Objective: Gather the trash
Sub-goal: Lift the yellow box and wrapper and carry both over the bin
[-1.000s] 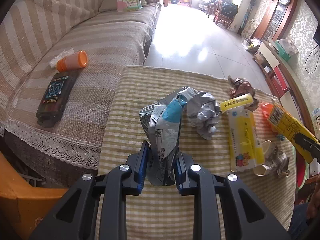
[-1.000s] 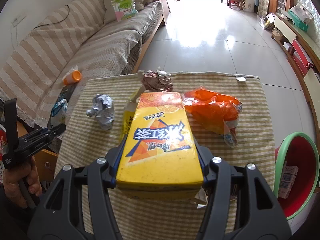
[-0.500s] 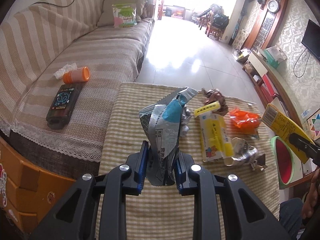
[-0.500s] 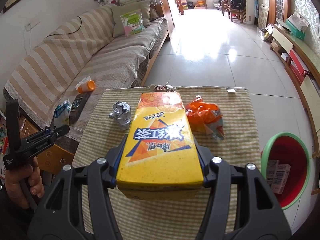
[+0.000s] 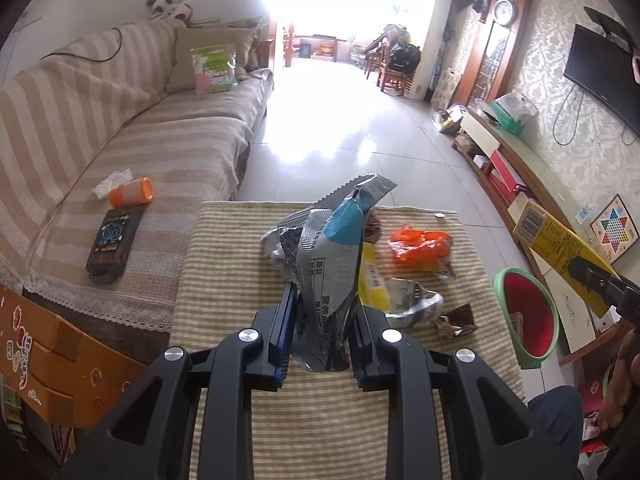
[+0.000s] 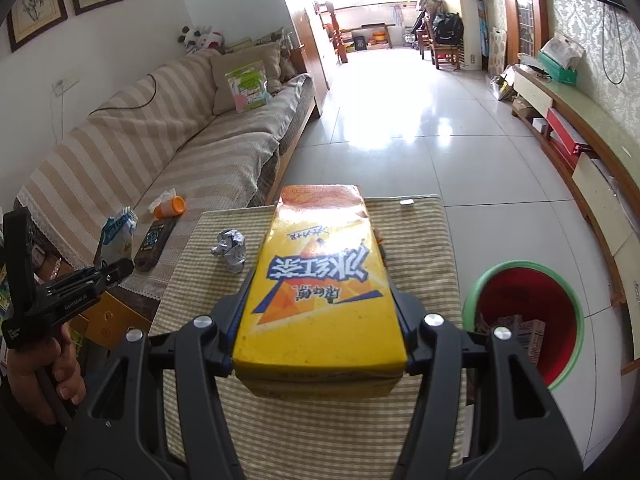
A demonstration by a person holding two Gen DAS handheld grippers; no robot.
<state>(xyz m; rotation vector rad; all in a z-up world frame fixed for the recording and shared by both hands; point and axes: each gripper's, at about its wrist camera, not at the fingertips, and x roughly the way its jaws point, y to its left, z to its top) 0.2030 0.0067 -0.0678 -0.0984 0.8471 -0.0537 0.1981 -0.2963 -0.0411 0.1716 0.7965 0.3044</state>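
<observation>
Carry phase: left gripper (image 5: 324, 334) clamps silver snack wrapper (image 5: 332, 256), right gripper (image 6: 318, 328) clamps yellow drink carton (image 6: 320, 276); centre each over red bin (image 6: 524, 320) before letting go.

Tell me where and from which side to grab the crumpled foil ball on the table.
Grip the crumpled foil ball across its middle, coming from above. It is a compact lump lying alone on a bare stretch of the striped tablecloth, with nothing touching it, so fingers can likely drop on either side. It has no handle or flat edge; a squeeze across the widest part looks safest.
</observation>
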